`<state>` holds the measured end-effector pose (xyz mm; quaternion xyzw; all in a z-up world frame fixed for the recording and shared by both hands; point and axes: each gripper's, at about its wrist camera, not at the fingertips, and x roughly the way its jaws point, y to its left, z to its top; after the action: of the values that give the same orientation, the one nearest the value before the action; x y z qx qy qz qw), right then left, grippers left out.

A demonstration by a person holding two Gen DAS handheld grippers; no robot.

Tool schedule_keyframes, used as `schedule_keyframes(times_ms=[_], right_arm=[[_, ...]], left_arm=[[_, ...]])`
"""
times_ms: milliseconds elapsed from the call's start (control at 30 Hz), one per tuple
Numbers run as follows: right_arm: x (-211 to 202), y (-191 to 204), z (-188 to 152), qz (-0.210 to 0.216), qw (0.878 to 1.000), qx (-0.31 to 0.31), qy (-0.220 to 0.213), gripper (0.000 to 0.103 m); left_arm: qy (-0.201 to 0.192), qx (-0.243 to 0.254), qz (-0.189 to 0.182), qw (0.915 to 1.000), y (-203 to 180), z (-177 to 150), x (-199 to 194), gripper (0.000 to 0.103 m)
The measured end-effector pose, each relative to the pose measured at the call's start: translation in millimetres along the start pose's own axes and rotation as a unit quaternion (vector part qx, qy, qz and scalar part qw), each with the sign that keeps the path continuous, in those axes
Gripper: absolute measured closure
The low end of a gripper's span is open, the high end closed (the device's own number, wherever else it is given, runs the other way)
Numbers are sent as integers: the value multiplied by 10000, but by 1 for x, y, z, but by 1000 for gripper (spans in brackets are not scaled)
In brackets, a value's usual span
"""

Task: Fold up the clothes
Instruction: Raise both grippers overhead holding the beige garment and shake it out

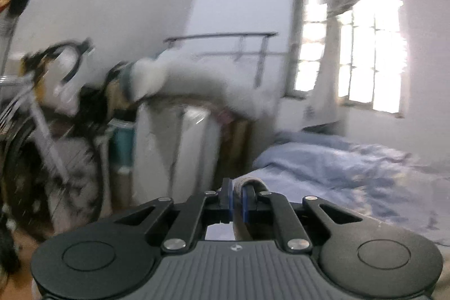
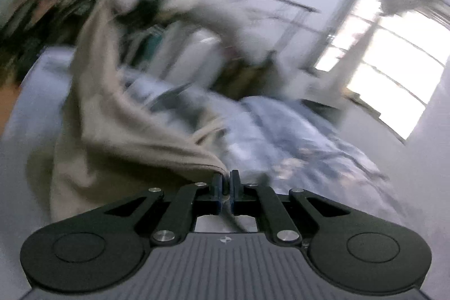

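Beige garment (image 2: 118, 137), raised above the bed (image 2: 295, 137) and pinched at two edges. Nearest in the right wrist view, the right tool (image 2: 226, 187) has its jaws together on a hemmed corner, and the cloth runs up and to the left from there in a long sagging sweep. In the left wrist view, the left tool (image 1: 237, 197) is clamped on a rolled edge of the same cloth (image 1: 250, 183), the rest hanging below out of sight. To do the lift well, both grips should probably stay firm, level and drawn apart until the slack goes taut, so the garment hangs flat before being laid down. Beyond lies a rumpled blue blanket (image 1: 351, 167); farther off, blurred, a bicycle (image 1: 36, 114) and a bright window (image 1: 365, 47).
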<state>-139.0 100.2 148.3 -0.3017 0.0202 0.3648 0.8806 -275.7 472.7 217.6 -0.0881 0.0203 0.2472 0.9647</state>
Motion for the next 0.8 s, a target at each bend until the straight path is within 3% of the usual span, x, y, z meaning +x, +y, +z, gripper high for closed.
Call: schedule_keyframes(times_ms=[167,300,467,700,800], right_arm=[[-66,-50,41,-1035,9915,659,-429,101],[-121,-79,79,-1765,9786,660,-820,101],[-192,-115,124,-2602,9568,543,-1178,101],[-298,-147,182,-3619,9174,233,-1641,101],[-344,-155,208,-3909,9026,58,-1805,101]], left_arm=[[-385,18,-643,9972,-42,52,-37,98],[-776,-187,-1093,9908,-70,105,-70,98],[-1262,-257,-1411,9816,-100,168,-106,98],[-1912,-421,-1832,9634,-123,252,-166,98],[-1984,-756,-2126,9538,-122,283,-188,98]])
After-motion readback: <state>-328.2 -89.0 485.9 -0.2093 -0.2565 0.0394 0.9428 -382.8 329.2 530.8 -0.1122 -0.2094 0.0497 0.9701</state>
